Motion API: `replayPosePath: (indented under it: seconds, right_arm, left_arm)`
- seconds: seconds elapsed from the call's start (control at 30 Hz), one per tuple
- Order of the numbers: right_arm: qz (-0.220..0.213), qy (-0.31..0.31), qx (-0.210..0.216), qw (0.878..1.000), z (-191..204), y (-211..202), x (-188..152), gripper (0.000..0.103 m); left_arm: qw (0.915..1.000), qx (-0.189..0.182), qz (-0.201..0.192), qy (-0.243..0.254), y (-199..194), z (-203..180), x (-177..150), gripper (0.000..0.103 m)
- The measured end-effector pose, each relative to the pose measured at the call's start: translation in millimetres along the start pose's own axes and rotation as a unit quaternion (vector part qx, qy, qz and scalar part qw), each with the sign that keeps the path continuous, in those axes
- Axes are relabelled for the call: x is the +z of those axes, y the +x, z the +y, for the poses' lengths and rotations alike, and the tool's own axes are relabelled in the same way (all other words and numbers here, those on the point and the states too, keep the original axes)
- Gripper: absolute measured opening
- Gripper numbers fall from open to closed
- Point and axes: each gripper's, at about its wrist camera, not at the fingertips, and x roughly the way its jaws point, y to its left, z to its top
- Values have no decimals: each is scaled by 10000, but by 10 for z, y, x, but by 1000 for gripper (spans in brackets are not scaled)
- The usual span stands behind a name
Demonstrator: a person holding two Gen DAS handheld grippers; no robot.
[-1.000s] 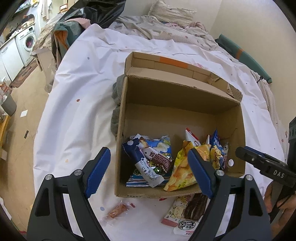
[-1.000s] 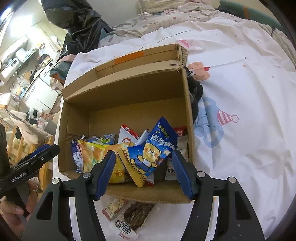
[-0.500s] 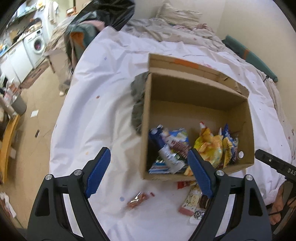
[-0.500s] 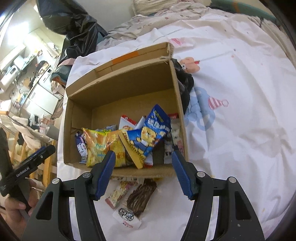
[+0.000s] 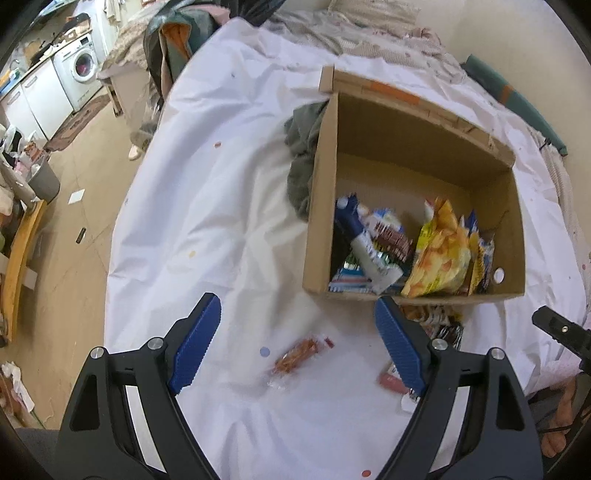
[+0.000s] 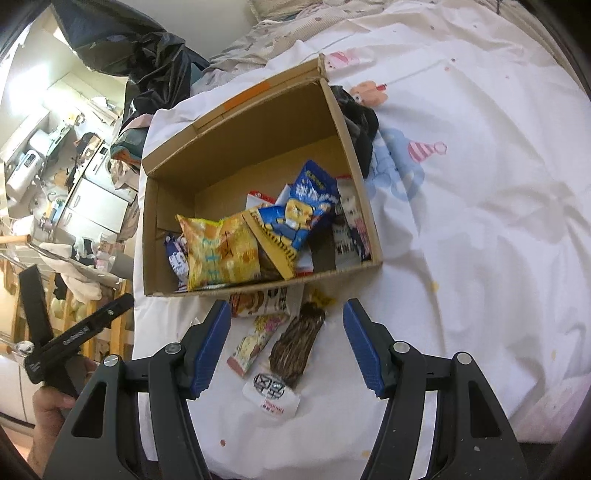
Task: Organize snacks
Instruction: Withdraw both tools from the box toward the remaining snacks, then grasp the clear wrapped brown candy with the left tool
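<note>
An open cardboard box [image 5: 321, 192] [image 6: 354, 158] stands on the white bed sheet, holding several snack bags, among them a yellow chip bag [image 5: 439, 258] [image 6: 218, 251] and a blue bag [image 6: 306, 206]. In front of the box lie loose snacks: a small orange-red packet [image 5: 295, 356], a dark brown bar [image 6: 297, 345], a pink-yellow pack [image 6: 256, 341] and a white round-label packet [image 6: 271, 395]. My left gripper [image 5: 297, 347] hangs open above the orange-red packet, holding nothing. My right gripper [image 6: 282, 345] is open above the brown bar and pink-yellow pack, not touching them.
A dark grey cloth [image 5: 303, 155] [image 6: 360, 125] is bunched against the box's side. The bed's edge drops to a wooden floor [image 5: 74, 206] on the left, with a washing machine [image 5: 79, 70] beyond. Rumpled bedding [image 5: 351, 33] lies behind the box. A hand [image 6: 51, 406] holds the left gripper's handle.
Both grippers have drawn back from the box toward the near edge of the bed. The loose snacks in front of the box now lie between and under the fingers. Both openings are unchanged.
</note>
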Motion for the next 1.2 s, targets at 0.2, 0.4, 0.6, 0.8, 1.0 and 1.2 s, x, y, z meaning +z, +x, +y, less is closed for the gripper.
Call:
replayPosePath:
  seconds: [0.2,0.4,0.6,0.8,1.0,1.2]
  right_arm:
    - [129,215,28,9997,-42,17,-123,66]
    - [311,412,107,9986,-70,100,-167,66]
    - [401,457,196,9980,-44,141,-164,66]
    - [409,459,137,9980,-110,135,-169,66]
    - [564,615,140,9964,-201,180,-193,66]
    - [1109,1183,343,9862,-356,487,-284,66]
  left_arm:
    - [9996,106,64,-241,75,114,-42,83]
    - [9989,111,228,-393,180,200,-77,81]
    - [9949,98,969,266,583,-50,-197,72]
    - [9813,452,1585,989,1029,-268,-391,41]
    - [9828,273,1534,994,869,-378,-402,12]
    - [9898,-228,1201,729,444,-395,-447,12]
